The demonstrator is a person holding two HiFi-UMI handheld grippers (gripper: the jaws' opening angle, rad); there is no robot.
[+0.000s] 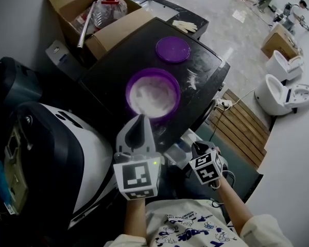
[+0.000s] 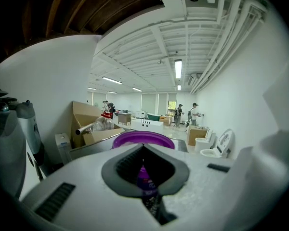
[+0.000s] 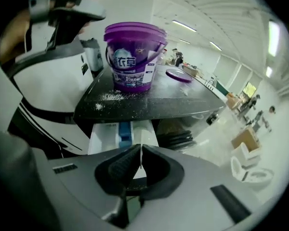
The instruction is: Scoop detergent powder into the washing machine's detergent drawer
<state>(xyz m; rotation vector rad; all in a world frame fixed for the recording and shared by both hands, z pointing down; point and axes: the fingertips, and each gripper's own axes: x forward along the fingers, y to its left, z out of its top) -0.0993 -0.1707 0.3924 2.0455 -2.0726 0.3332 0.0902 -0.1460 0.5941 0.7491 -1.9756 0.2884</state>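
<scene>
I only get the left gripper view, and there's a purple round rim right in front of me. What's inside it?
Observer: The head view looks down into that tub. It holds white powder.
Operator: Is anything covering it?
Observer: No, it stands open. Its purple lid lies flat on the black machine top, beyond the tub and apart from it.
Operator: So where does the powder go?
Observer: The right gripper view shows a white drawer pulled out below the top's front edge, with a blue insert in it.
</scene>
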